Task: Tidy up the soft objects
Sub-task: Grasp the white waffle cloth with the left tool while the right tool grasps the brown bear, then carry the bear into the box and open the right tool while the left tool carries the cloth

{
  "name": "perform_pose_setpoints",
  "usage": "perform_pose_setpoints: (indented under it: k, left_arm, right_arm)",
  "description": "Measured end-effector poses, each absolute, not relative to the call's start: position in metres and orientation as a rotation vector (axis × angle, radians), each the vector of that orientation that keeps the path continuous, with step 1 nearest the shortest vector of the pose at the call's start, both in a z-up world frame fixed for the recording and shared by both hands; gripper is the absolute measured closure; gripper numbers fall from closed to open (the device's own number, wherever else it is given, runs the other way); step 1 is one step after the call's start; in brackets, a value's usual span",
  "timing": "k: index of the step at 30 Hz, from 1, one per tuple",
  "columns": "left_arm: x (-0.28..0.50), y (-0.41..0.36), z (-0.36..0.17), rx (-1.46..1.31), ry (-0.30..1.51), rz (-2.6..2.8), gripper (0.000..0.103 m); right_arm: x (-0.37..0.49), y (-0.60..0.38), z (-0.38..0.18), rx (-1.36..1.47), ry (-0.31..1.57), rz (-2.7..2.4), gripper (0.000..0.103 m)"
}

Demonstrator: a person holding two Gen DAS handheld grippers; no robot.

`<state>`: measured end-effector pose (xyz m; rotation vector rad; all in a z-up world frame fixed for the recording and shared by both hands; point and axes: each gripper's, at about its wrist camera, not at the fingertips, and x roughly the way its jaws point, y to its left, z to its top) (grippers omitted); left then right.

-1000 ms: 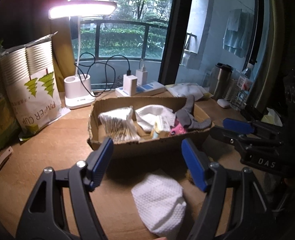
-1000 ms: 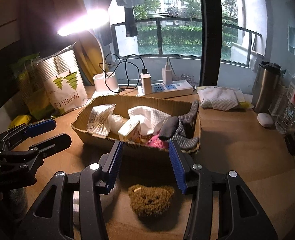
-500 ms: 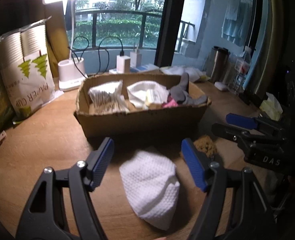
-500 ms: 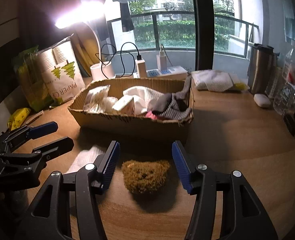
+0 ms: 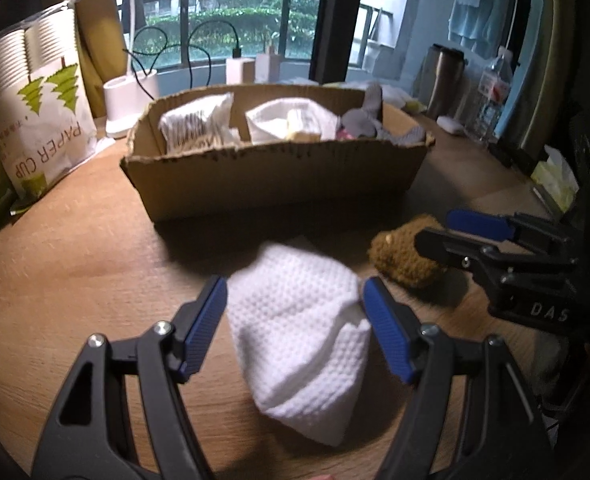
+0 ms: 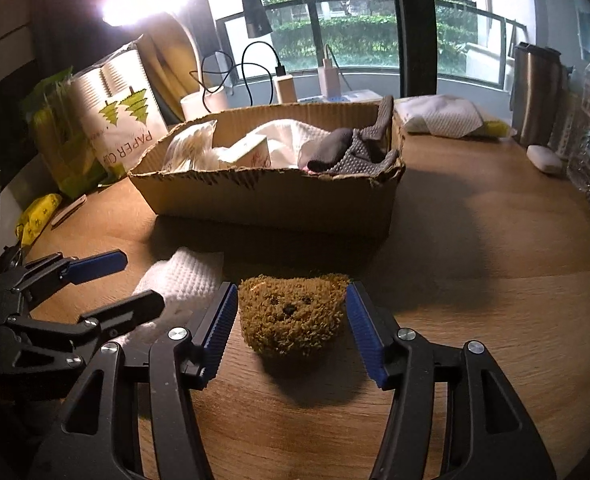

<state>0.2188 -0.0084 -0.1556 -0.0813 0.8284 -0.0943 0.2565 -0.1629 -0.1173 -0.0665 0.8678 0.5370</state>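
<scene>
- White waffle-weave cloth (image 5: 299, 328) lies bunched on the wooden table (image 5: 75, 264), in front of the cardboard box (image 5: 271, 176). It looks light and limp, so it will probably sag and trail; a pinch across the thick folded middle seems the safest hold.
- Brown plush bear head (image 6: 291, 316) sits just beside the cloth, also in front of the box. It looks soft and springy and should squash under the pads; its two sides are the natural grip.
- Left gripper (image 5: 295, 320) straddles the cloth with jaws roughly half open. The cloth edges reach the blue pads, yet no squeeze shows.
- Right gripper (image 6: 291, 320) flanks the bear, jaws open and empty. I cannot tell whether the pads brush the fur.
- Box contents are partly hidden by its front wall: white cloth, a packet, grey socks. The cloth's near end blurs and its underside is unseen.
</scene>
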Motion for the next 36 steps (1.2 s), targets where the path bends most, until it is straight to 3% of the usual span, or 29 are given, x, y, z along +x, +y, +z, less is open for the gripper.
perform_pose_setpoints:
  k: [15, 17, 23, 36]
  left_arm:
    - [0.228, -0.02, -0.175, -0.017, 0.906, -0.091, 0.032]
    - [0.227, -0.021, -0.174, -0.012, 0.903, -0.1, 0.048]
    - [0.225, -0.024, -0.173, -0.002, 0.898, -0.139, 0.077]
    - [0.215, -0.014, -0.146, -0.063, 0.814, -0.175, 0.08]
  right_arm:
    - [0.264, -0.155, -0.133, -0.099, 0.897, 0.543, 0.041]
    - [0.264, -0.154, -0.134, -0.106, 0.898, 0.541, 0.041]
    - [0.265, -0.151, -0.135, -0.126, 0.904, 0.537, 0.041]
    - [0.259, -0.151, -0.125, -0.134, 0.875, 0.544, 0.051]
